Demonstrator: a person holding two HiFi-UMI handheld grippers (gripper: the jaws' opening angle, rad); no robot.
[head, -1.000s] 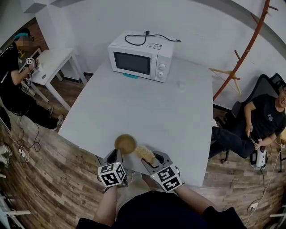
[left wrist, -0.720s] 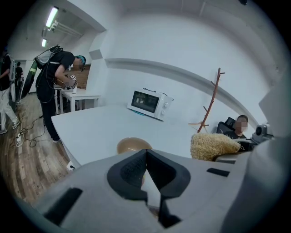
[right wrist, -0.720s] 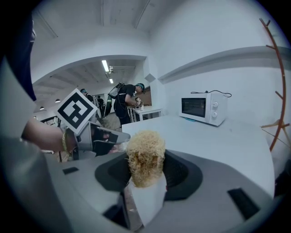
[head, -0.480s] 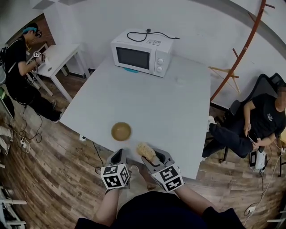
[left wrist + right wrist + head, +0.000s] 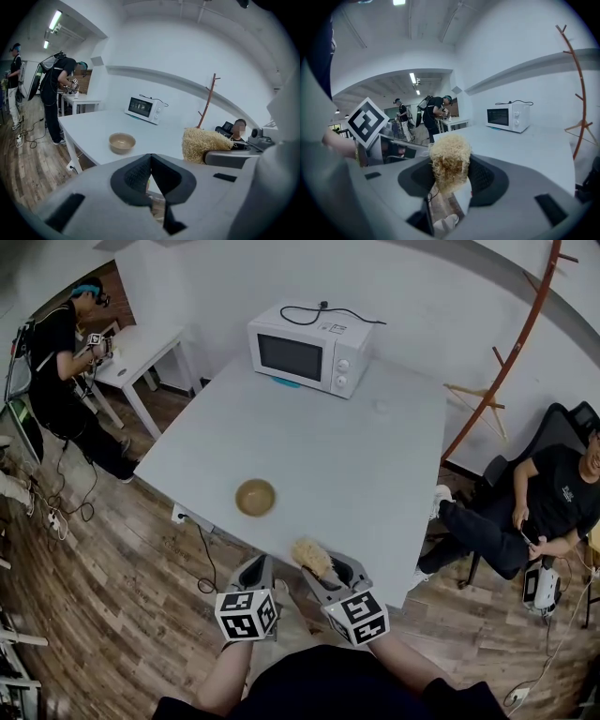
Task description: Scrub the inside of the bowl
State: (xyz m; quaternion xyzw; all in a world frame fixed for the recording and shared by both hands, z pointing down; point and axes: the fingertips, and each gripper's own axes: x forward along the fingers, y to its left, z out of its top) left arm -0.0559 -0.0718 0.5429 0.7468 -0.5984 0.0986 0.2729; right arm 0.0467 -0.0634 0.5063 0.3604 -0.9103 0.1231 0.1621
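A tan bowl point(image 5: 255, 497) point(image 5: 122, 141) stands upright and alone near the front edge of the grey table point(image 5: 328, 446). My left gripper point(image 5: 255, 570) point(image 5: 150, 161) hangs in front of that edge, short of the bowl, shut with nothing between its pads. My right gripper point(image 5: 328, 576) point(image 5: 452, 180) is beside it, shut on a straw-coloured scrubber point(image 5: 311, 559) point(image 5: 450, 161) point(image 5: 204, 144) whose bristly head sticks out past the jaws. The scrubber is right of the bowl and clear of it.
A white microwave point(image 5: 312, 350) point(image 5: 144, 108) point(image 5: 508, 116) stands at the table's far edge. A person sits in a chair point(image 5: 544, 502) to the right, by a red coat stand point(image 5: 511, 343). Another person point(image 5: 66, 352) stands at a small white table point(image 5: 141, 348) far left. Cables lie on the wooden floor.
Both grippers have drawn back from the bowl to the table's near edge. The left gripper was at the bowl's rim a second ago and is now apart from it.
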